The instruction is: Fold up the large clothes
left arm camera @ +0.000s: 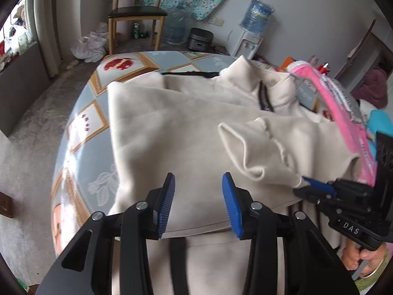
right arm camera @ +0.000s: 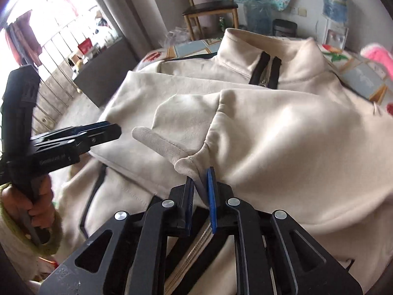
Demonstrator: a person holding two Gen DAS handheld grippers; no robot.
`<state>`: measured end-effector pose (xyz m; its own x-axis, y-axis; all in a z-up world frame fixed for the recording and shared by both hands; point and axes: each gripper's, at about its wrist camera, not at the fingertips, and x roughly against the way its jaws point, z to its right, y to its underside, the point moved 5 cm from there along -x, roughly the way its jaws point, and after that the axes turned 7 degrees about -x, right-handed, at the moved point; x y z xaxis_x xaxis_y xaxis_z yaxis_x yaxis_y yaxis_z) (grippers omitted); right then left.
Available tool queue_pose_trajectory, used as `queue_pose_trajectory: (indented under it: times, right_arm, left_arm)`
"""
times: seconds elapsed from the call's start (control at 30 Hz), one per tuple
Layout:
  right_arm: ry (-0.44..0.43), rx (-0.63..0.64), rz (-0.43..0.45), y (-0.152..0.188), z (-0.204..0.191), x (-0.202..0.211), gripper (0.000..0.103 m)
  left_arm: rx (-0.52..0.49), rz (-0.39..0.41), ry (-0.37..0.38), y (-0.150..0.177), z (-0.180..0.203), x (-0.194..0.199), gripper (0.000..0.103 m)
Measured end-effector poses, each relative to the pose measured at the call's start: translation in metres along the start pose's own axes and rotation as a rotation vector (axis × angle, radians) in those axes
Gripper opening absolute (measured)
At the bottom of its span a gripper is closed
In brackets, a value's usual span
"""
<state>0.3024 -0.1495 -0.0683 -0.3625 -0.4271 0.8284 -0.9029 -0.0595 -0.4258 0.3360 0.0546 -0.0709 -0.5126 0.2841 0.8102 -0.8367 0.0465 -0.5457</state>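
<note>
The right gripper [right arm camera: 200, 186] pinches the jacket's [right arm camera: 282, 132] cuff [right arm camera: 186, 164] at lower centre, folding the sleeve inward. The left gripper [left arm camera: 198, 196] hovers empty, jaws apart. Next, probably, let the cuff go.

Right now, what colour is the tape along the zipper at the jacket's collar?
Black, against the cream jacket; the zipper shows best in the right wrist view.

We count one cream jacket [left arm camera: 176, 123] on one table [left arm camera: 81, 152], two grippers, left [left arm camera: 198, 184] and right [right arm camera: 200, 175], and one chair [left arm camera: 137, 12] at eleven o'clock in the left view. At one o'clock stand two water bottles, one on the floor [left arm camera: 176, 24], one on a dispenser [left arm camera: 256, 14].
</note>
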Motion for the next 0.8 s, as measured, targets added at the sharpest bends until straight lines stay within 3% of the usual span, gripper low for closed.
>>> queue_pose_trajectory:
  times: [0.07,0.13,0.23,0.33,0.5,0.63,0.77,0.8]
  right_arm:
    - [-0.071,-0.081,0.003,0.005,0.012,0.013,0.015]
    - [-0.107,-0.141,0.022,0.014,0.021,0.025,0.028]
    - [-0.086,-0.174,0.067,0.026,0.031,0.047,0.046]
    - [-0.055,-0.201,0.080,0.039,0.047,0.059,0.046]
    - [0.011,-0.231,0.098,0.064,0.071,0.072,0.046]
    - [0.067,-0.265,0.111,0.080,0.086,0.067,0.046]
    - [0.092,-0.278,0.133,0.094,0.094,0.064,0.046]
    - [0.093,-0.277,0.138,0.095,0.094,0.065,0.046]
  left_arm:
    - [0.038,-0.004,0.063,-0.006,0.005,0.000,0.038]
    - [0.074,-0.023,0.125,-0.012,0.011,-0.005,0.038]
    - [0.149,-0.089,0.213,-0.017,0.018,-0.021,0.038]
    - [0.209,-0.125,0.256,-0.019,0.022,-0.036,0.038]
    - [0.242,-0.173,0.198,-0.014,0.022,-0.055,0.038]
    - [0.241,-0.161,0.171,-0.018,0.025,-0.056,0.037]
    - [0.202,-0.162,0.131,-0.021,0.031,-0.062,0.007]
    - [0.187,-0.158,0.122,-0.023,0.032,-0.062,0.006]
